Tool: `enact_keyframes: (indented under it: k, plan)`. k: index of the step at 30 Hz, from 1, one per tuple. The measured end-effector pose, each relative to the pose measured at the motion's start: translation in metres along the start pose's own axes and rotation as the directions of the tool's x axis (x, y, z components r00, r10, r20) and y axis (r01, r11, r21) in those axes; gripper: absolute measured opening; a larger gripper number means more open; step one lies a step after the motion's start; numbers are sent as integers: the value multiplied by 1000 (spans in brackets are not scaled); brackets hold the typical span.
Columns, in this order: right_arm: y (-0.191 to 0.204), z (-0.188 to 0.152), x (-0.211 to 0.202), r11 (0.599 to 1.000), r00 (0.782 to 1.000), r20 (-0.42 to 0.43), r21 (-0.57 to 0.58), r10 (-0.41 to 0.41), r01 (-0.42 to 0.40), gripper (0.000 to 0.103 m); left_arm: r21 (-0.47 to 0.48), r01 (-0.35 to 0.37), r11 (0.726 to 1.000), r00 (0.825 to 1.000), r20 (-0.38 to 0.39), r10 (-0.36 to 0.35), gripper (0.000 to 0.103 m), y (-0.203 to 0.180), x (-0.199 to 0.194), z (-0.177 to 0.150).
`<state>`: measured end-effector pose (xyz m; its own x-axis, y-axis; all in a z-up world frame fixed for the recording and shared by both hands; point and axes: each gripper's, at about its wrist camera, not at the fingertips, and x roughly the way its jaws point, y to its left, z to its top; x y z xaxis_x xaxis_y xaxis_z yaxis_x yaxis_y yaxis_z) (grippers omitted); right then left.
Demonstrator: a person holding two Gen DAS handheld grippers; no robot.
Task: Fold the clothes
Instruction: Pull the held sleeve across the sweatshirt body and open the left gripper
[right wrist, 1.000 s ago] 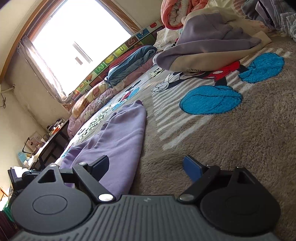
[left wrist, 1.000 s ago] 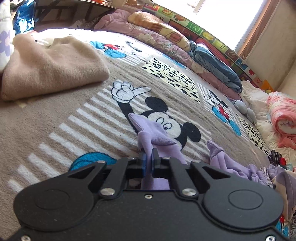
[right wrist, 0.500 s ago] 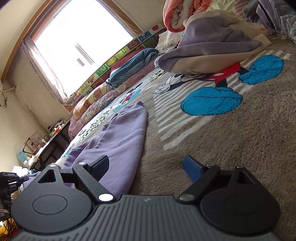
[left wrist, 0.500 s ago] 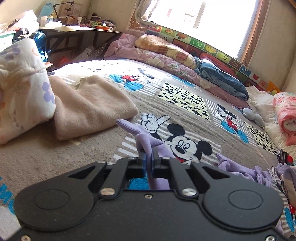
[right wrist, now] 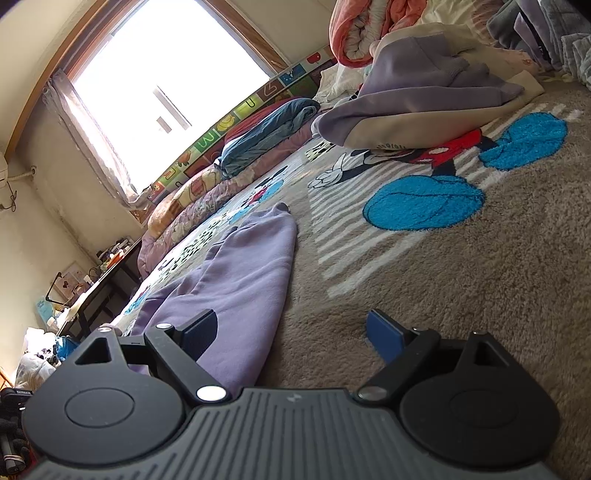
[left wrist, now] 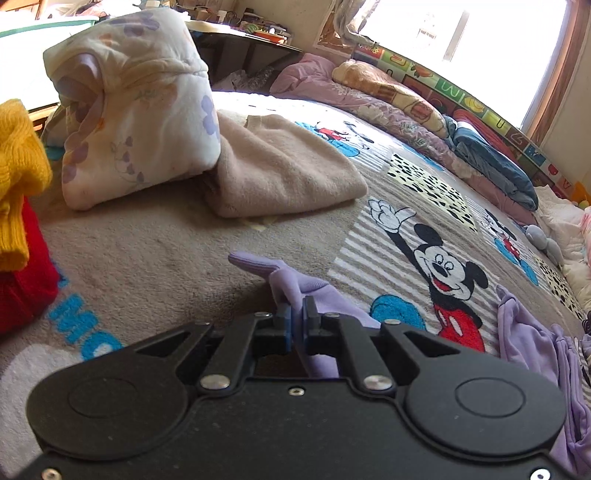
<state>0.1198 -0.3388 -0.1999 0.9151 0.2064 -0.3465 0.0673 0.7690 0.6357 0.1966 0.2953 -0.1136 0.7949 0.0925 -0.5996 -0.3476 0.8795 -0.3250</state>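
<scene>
A lilac garment (left wrist: 295, 288) lies on the Mickey Mouse blanket (left wrist: 147, 251). My left gripper (left wrist: 296, 321) is shut on an edge of it, and a cuff sticks out past the fingertips to the left. More of the garment bunches at the right (left wrist: 532, 339). In the right wrist view the garment (right wrist: 251, 266) stretches away on the left side. My right gripper (right wrist: 295, 332) is open and empty, low over the blanket (right wrist: 461, 266), with its left finger (right wrist: 199, 332) over the garment's near edge.
A beige folded sweater (left wrist: 280, 170), a white floral bundle (left wrist: 136, 107) and yellow and red clothes (left wrist: 18, 206) lie at the left. A pile of grey-purple clothes (right wrist: 424, 103) and a pink quilt (right wrist: 373, 29) lie at the far right. Rolled bedding (left wrist: 491, 162) lines the window wall.
My left gripper has moved left with the lilac edge in it, so the floral bundle and yellow clothes came into view. My right gripper has hardly moved and stays open.
</scene>
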Motion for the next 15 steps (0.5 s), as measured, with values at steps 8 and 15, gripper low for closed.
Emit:
enact_keyframes:
  k: [8,15]
  plan:
    - [1,-1,1,1000,1000,1,-17,4,-4,91,-43,-37,998,999,-36,36,5,27,17,-25]
    - [2,-2,1,1000,1000,-1,-26,11,-11,94,-82,-28,996,999,-35,25,12,37,16,-27]
